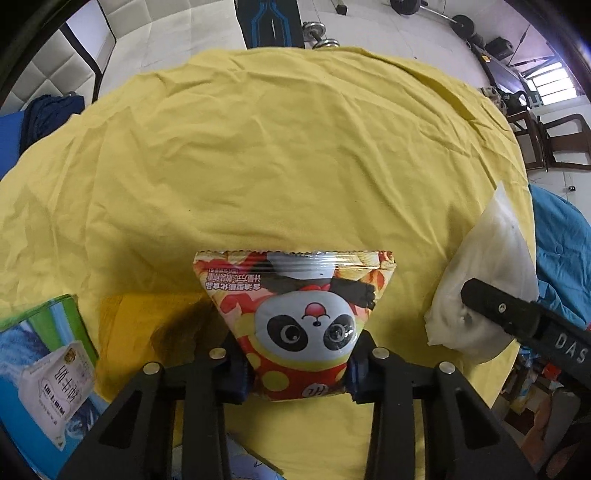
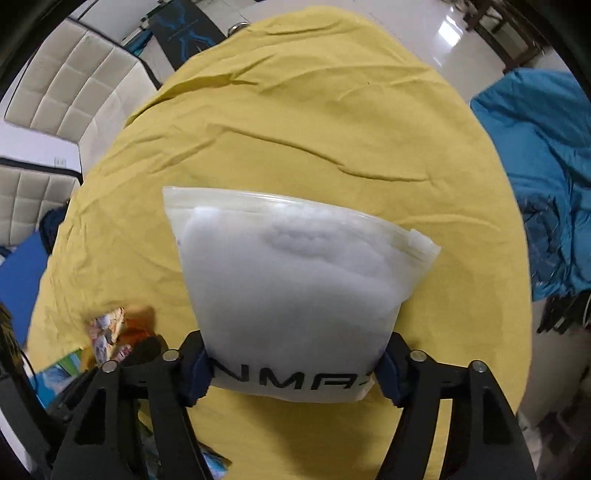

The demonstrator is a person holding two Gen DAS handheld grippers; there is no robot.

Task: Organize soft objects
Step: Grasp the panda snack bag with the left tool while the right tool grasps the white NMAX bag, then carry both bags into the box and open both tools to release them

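My left gripper point(image 1: 297, 371) is shut on a panda snack bag point(image 1: 295, 317), red and yellow, held above the yellow cloth point(image 1: 258, 147). My right gripper point(image 2: 293, 373) is shut on a clear zip bag of white stuffing point(image 2: 291, 291), also held over the cloth. In the left wrist view the zip bag point(image 1: 480, 280) shows at the right with a right gripper finger point(image 1: 517, 314) on it. In the right wrist view the snack bag point(image 2: 110, 332) shows at the lower left.
A blue and green tissue pack point(image 1: 44, 376) lies at the cloth's near left edge. A blue quilt point(image 2: 535, 177) lies off the right side. Dumbbells point(image 1: 319, 35) and a dark mat lie on the floor beyond the far edge.
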